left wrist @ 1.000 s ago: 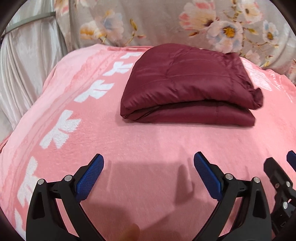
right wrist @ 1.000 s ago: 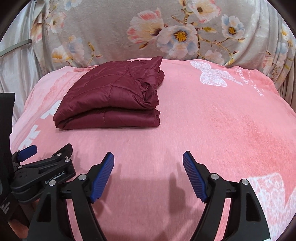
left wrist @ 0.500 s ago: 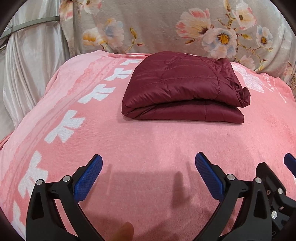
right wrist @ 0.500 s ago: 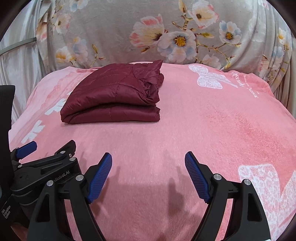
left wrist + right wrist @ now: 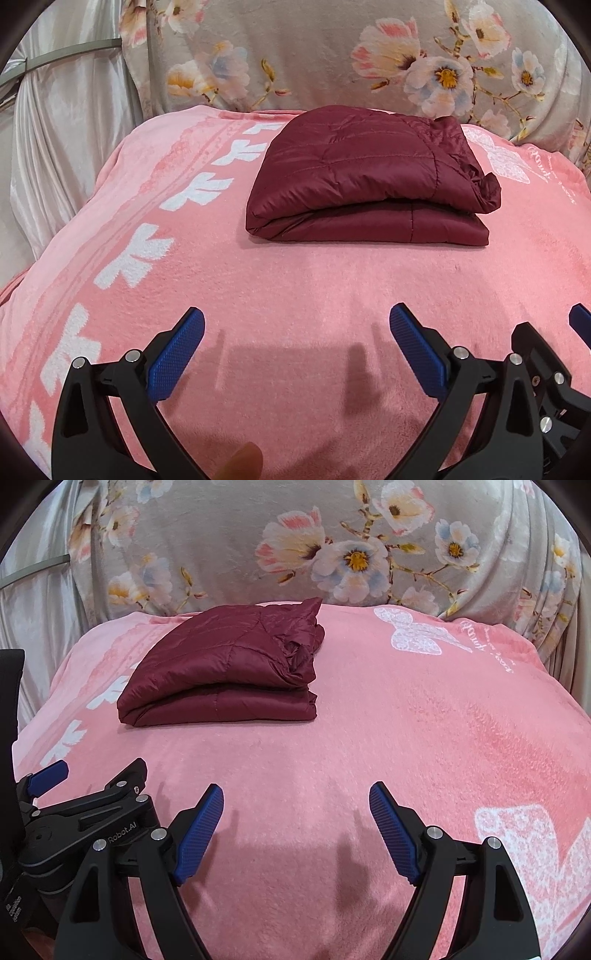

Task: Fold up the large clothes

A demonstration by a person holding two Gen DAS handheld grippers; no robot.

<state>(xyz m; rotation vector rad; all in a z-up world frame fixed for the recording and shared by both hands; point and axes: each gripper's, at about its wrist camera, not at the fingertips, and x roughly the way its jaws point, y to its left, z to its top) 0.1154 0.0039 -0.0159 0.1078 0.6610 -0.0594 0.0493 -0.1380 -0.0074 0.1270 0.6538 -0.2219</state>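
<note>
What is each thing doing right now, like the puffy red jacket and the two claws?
Maroon quilted jacket: folded into a flat stack, lying on the blanket, nothing touching it.
Pink blanket: spread flat under the jacket.
Left claw: open, empty, over bare blanket short of the jacket.
Right claw: open, empty, beside the left claw.
Flowered grey cloth: draped upright behind the blanket.

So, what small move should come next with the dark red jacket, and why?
Probably none on the jacket: it lies folded in a neat stack on the pink blanket, and both the left gripper and right gripper are open and empty. Draw both back.
</note>
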